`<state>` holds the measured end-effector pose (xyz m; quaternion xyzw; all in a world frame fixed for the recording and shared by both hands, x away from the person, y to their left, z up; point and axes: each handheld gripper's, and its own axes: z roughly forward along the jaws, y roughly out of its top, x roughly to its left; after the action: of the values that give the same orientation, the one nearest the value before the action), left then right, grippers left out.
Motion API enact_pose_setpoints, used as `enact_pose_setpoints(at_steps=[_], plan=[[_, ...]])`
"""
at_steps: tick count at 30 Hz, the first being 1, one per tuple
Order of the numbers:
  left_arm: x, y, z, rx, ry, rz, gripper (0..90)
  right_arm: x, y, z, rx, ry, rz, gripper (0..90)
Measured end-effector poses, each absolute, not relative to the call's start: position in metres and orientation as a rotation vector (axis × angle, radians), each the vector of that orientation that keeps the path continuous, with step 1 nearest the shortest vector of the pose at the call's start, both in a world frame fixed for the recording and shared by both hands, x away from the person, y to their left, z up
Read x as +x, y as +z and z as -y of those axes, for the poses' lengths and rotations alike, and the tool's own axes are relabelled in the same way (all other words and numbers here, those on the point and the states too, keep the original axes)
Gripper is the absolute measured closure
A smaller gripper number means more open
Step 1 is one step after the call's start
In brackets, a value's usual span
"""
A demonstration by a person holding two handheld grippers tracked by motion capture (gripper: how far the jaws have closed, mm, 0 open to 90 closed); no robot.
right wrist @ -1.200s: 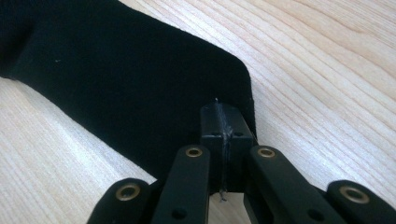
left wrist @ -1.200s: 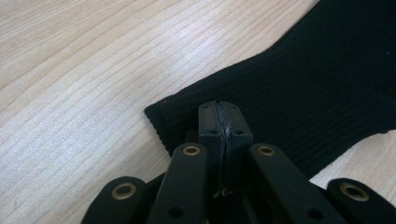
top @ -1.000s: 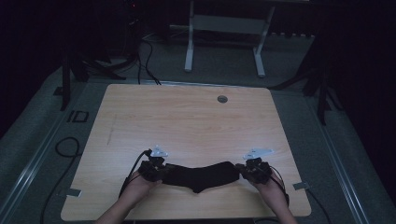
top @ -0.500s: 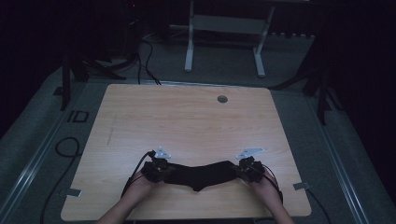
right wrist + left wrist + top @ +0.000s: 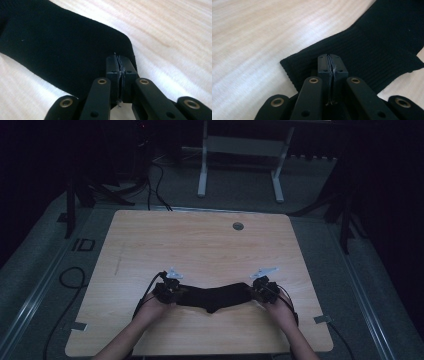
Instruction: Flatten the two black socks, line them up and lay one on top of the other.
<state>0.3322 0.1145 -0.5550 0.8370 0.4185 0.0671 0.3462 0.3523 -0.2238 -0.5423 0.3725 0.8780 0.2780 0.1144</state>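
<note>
Both ends of the black sock (image 5: 214,297) are already pinched: the left gripper (image 5: 329,61) has its jaws pressed together on the ribbed cuff, the right gripper (image 5: 119,63) clamps the toe. Stretched flat between them near the wooden table (image 5: 200,245)'s front edge, it probably awaits folding or release.

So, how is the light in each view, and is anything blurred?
High view: dim, the surroundings nearly black, the wooden table lit evenly, the black sock reads as a flat dark shape. Left gripper view: bright, the sock's ribbing sharp, the near links soft. Right gripper view: bright too, pale glare on the wood, the far sock slightly soft.
</note>
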Motion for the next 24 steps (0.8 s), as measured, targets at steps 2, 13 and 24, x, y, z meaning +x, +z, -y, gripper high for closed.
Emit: enact_pose_setpoints(at_steps=[2, 13, 24], plan=[[0.338, -0.556, -0.115, 2.165, 0.179, -1.080, 88.0, 0.359, -0.542, 0.223, 1.101, 0.810, -2.569, 87.4], [0.354, -0.555, -0.113, 2.187, 0.211, -1.067, 87.9, 0.380, -0.543, 0.223, 1.155, 0.832, -2.550, 87.4], [0.350, -0.542, -0.119, 2.101, 0.243, -1.076, 50.5, 0.375, -0.524, 0.218, 1.076, 0.906, -2.563, 60.8]])
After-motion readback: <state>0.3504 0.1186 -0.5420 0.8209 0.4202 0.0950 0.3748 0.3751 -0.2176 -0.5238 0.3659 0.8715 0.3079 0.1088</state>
